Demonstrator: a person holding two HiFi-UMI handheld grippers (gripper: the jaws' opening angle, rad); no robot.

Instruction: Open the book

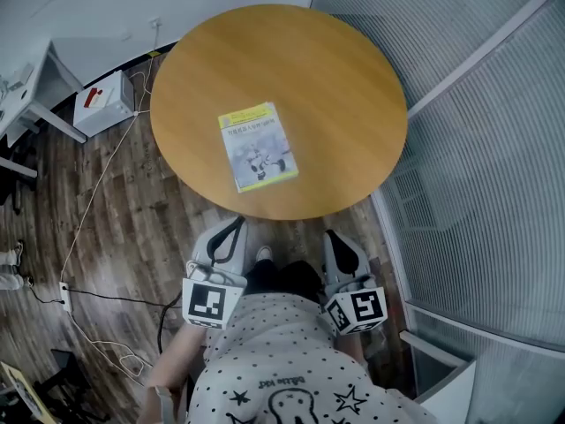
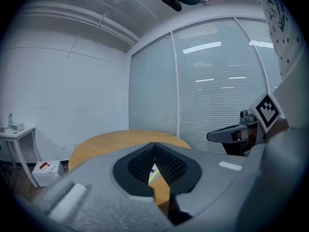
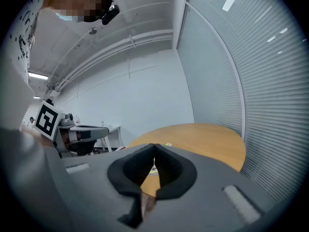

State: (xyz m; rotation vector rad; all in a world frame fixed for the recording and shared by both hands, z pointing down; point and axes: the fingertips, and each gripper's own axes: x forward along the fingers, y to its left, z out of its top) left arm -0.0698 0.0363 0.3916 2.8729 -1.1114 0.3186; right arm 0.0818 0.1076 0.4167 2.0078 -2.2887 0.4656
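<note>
Lying shut near the middle of the round worktop [image 1: 353, 69], the book [image 1: 258, 147] is not yet being opened, while the left gripper [image 1: 231, 232] and right gripper [image 1: 334, 241], fingers [image 2: 166, 166] pressed together on nothing, are being held beyond the 6 o'clock rim.

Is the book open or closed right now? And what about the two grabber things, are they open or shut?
Book: closed, lying flat with its cover up on the round table.
Left gripper: shut, nothing between its jaws, short of the table.
Right gripper: shut, nothing between its jaws, short of the table.
</note>
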